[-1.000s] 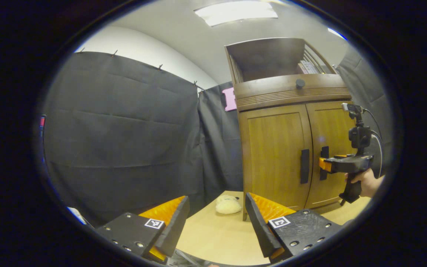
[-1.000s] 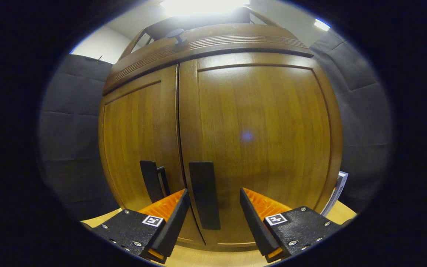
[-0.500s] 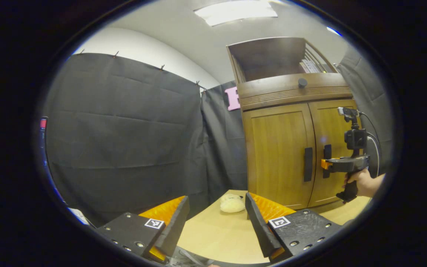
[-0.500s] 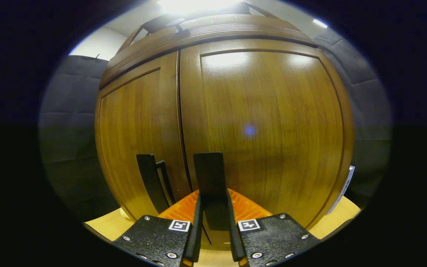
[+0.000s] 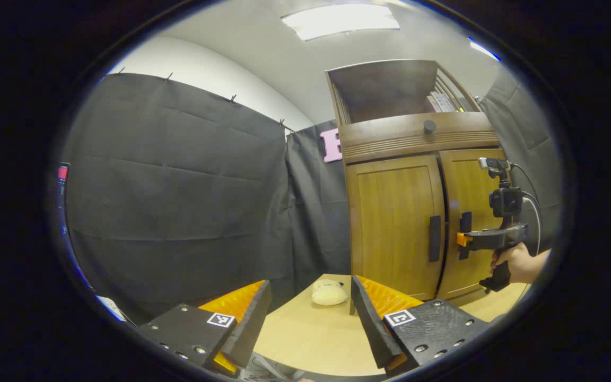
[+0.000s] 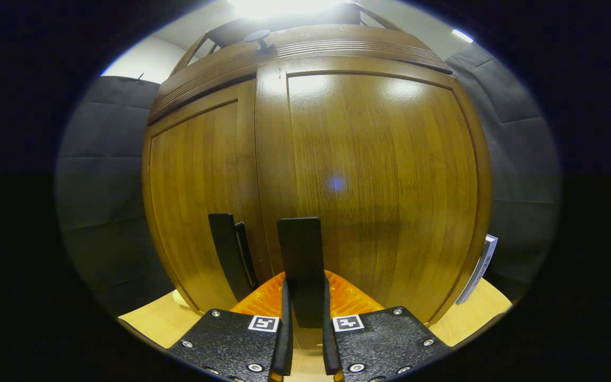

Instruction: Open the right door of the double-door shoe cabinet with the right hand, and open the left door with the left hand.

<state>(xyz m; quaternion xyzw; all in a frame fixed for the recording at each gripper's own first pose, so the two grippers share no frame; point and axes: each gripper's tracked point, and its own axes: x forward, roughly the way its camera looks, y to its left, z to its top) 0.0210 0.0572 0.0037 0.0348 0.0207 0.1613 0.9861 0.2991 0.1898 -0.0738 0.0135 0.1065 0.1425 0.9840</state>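
1. Black cloth walls close the booth in your left gripper view, with a pale wooden table (image 5: pixel 305 339) low in front and a white ceiling light above.
2. Your left gripper (image 5: pixel 311 318) hangs over the near end of that table with its fingers spread wide and nothing between them.
3. Past it, the shoe cabinet (image 5: pixel 417 138) stands at the far right of the table, and a small cream fluffy object (image 5: pixel 329 294) lies on the table just beside the cabinet's left foot.
4. Its left door (image 5: pixel 395 228) sits flush, with the black left handle (image 5: pixel 434 239) untouched and well apart from your left gripper.
5. A dark gap shows along the inner edge of the right door (image 5: pixel 472 223), so it stands slightly ajar.
6. Your right gripper (image 5: pixel 462 240), held in a hand (image 5: pixel 517 262), reaches in from the right and meets the right handle (image 5: pixel 464 223).
7. Turning to your right gripper view, the right door (image 6: pixel 380 175) bulges close ahead and the left door (image 6: pixel 194 196) sits beside it.
8. There your right gripper (image 6: pixel 304 318) is closed on the right handle (image 6: pixel 299 249), with both fingers pressed against its sides.
9. Just to its left stands the left handle (image 6: pixel 226 249), free of any grip.
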